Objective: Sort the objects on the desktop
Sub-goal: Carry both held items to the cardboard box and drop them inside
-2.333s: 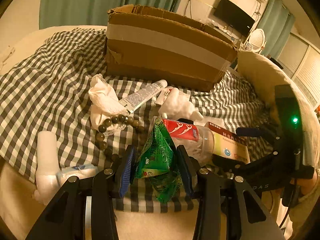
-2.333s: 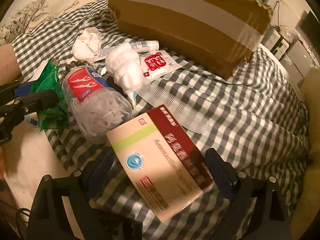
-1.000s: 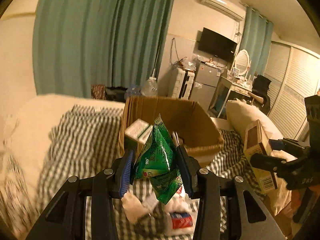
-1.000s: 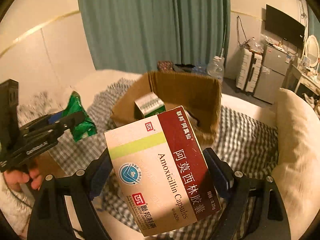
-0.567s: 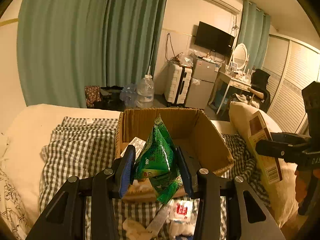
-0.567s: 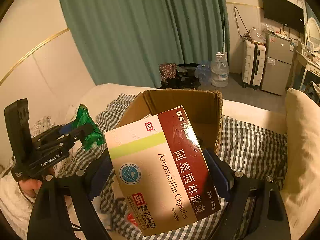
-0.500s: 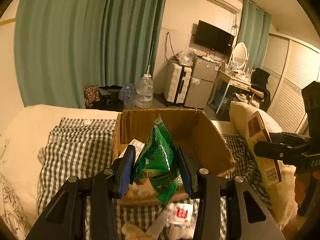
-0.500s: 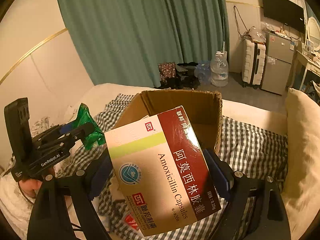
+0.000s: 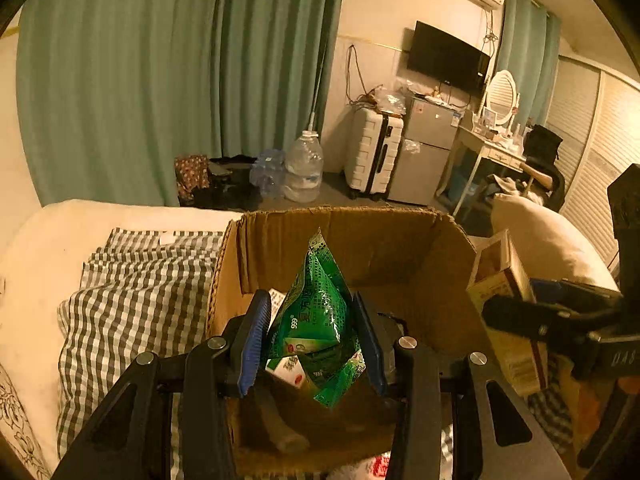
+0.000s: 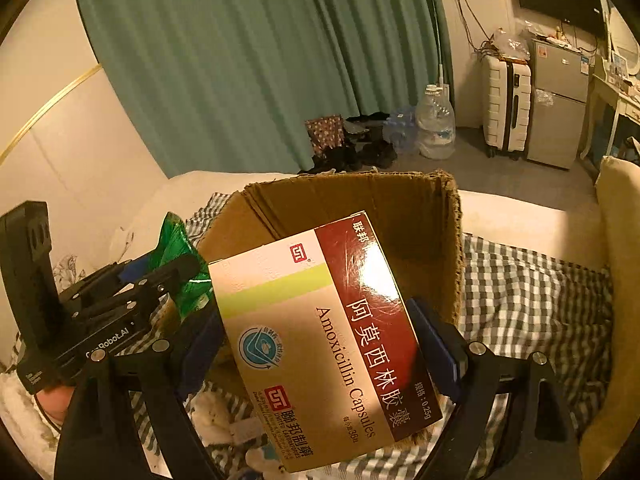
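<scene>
My left gripper (image 9: 312,340) is shut on a green foil sachet (image 9: 318,316), held over the open cardboard box (image 9: 360,240). A small white medicine box (image 9: 290,370) lies inside the carton under the sachet. My right gripper (image 10: 320,344) is shut on a large cream-and-maroon Amoxicillin box (image 10: 320,328), held above the near edge of the carton (image 10: 416,216). In the left wrist view that box (image 9: 506,304) and the right gripper (image 9: 552,320) hang at the carton's right wall. In the right wrist view the left gripper (image 10: 160,276) with the sachet (image 10: 180,256) is at the carton's left side.
The carton stands on a checked cloth (image 9: 132,288) over a bed. A cushion (image 9: 548,240) lies to the right. White tissues and small items (image 10: 224,424) lie on the cloth below the right gripper. Beyond the bed are a water bottle (image 9: 304,172), a suitcase and green curtains.
Both grippers have moved forward and down toward the carton, each still gripping its item. The carton now looks larger and nearer, with the sachet over its opening.
</scene>
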A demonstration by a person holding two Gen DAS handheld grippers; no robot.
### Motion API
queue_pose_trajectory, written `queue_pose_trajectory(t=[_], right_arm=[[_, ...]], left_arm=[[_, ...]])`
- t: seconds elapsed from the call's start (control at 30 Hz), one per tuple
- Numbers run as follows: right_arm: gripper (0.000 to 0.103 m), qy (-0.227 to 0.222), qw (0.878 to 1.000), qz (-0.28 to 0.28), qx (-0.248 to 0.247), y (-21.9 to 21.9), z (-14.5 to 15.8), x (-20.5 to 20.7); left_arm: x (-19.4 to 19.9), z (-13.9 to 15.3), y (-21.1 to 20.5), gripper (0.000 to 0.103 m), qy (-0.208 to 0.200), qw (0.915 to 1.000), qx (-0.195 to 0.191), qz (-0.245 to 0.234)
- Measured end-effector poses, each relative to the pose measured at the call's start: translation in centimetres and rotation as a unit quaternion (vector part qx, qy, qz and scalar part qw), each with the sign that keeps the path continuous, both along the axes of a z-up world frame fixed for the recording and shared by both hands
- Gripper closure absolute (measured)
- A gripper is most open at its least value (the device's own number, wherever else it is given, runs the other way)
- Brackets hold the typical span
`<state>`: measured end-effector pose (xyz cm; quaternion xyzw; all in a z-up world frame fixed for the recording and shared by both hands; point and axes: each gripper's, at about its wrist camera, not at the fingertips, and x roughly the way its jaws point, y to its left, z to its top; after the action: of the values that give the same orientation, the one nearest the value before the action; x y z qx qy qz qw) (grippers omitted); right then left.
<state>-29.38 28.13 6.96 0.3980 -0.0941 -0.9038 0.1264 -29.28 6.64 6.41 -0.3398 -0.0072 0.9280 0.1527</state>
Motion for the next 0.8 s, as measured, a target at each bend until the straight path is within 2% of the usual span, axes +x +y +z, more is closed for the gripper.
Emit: queue_pose_trajectory(t=[0.13, 0.2, 0.23, 0.27, 0.37, 0.6, 0.8], right_arm=[[0.015, 0.001, 1.0, 0.003, -0.001, -0.1, -0.7, -0.6], [0.014, 0.005, 1.0, 0.004, 0.016, -0.4, -0.9, -0.7], [0.013, 0.01, 1.0, 0.001, 0.029, -0.4, -0.9, -0.7], [0.013, 0.013, 0.999, -0.005, 0.04, -0.5, -0.9, -0.6], [0.013, 0.019, 0.998, -0.017, 0.052, -0.2, -0.7, -0.2], [0.013, 0.055, 0.996, -0.042, 0.061, 0.2, 1.2, 2.0], [0.013, 0.078, 0.993, -0.048, 0.075, -1.1, 3.9, 5.5]], left_arm=[[-0.5, -0.5, 0.7, 0.059, 0.0, 1.0, -0.006, -0.003], [-0.9, -0.7, 0.7, 0.056, -0.001, 0.9999, -0.013, -0.002], [-1.0, -0.9, 0.7, 0.049, -0.004, 0.9998, -0.018, -0.002], [-1.2, -1.0, 0.7, 0.036, -0.008, 0.9997, -0.021, -0.002], [-0.9, -1.0, 0.3, 0.021, 0.001, 0.9995, -0.028, 0.012], [0.8, 0.2, -1.3, 0.02, 0.018, 0.9986, -0.043, 0.024], [4.2, 2.5, -2.9, 0.018, 0.033, 0.9981, -0.042, 0.029]])
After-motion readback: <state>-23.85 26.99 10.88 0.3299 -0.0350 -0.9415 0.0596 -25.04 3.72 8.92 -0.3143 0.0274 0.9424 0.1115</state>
